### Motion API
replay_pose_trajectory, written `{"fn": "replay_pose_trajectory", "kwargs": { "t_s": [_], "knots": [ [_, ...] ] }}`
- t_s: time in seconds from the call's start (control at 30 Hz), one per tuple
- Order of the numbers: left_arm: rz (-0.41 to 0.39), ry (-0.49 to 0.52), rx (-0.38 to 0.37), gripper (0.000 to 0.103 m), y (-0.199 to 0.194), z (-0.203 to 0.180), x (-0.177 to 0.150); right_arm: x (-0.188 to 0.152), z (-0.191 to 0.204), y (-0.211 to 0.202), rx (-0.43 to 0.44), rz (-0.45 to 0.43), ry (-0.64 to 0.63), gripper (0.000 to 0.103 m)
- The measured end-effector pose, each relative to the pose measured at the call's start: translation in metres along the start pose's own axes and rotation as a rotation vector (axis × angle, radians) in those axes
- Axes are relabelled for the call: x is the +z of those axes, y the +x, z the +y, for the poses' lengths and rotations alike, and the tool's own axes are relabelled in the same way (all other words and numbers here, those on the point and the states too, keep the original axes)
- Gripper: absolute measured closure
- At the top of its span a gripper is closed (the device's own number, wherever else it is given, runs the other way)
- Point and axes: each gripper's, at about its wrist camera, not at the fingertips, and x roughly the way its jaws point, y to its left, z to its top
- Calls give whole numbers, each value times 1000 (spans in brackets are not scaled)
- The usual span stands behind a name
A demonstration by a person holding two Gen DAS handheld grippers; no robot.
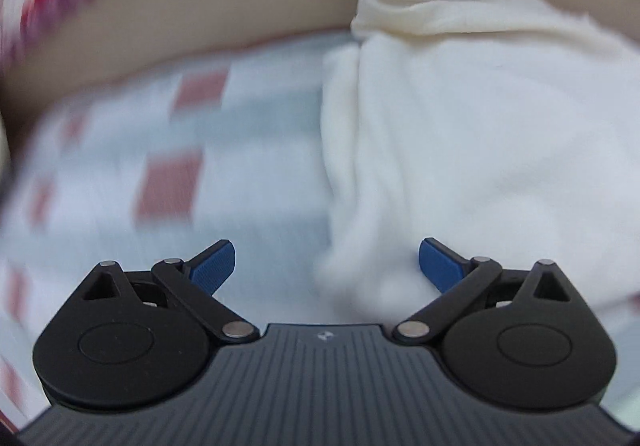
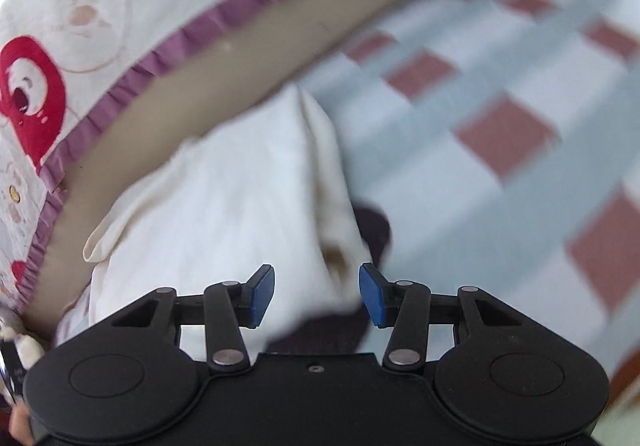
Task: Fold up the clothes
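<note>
Left wrist view: your left hand-held gripper (image 1: 327, 264) is spread wide and pinches nothing. The white garment (image 1: 472, 150) lies ahead and to its right on the checked bedsheet (image 1: 160, 150), its rolled cuff-like edge (image 1: 396, 12) at the far end. The near edge sits between the blue pads (image 1: 214, 266); whether it touches them is blurred. To grip well, take all layers of that edge squarely.

Right wrist view: your right hand-held gripper (image 2: 317, 294) is half spread, holding nothing. The garment lies ahead and left, a dark cloth (image 2: 374, 226) showing just beyond the right pad. Keep that dark piece out of the pinch.
</note>
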Motion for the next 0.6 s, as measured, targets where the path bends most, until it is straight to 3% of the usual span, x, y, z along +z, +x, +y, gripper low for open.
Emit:
{"fn": "replay_pose_trajectory", "kwargs": {
  "t_s": [0.1,0.2,0.33,0.5,0.6],
  "knots": [
    [36,-133,-75,3,-9,10,-19,-16,-8,17,71,59,75,49],
    [60,-248,-172,3,-1,15,-28,-21,-11,27,97,17,152,47],
    [47,-413,-370,0,14,10,-33,-29,-15,40,130,-39,255,45],
    [-40,-513,-350,0,25,13,-29,-32,-11,48,97,-138,306,44],
    [-114,-517,-224,0,20,17,-26,-29,-6,54,83,-172,297,42]
  ]
}}
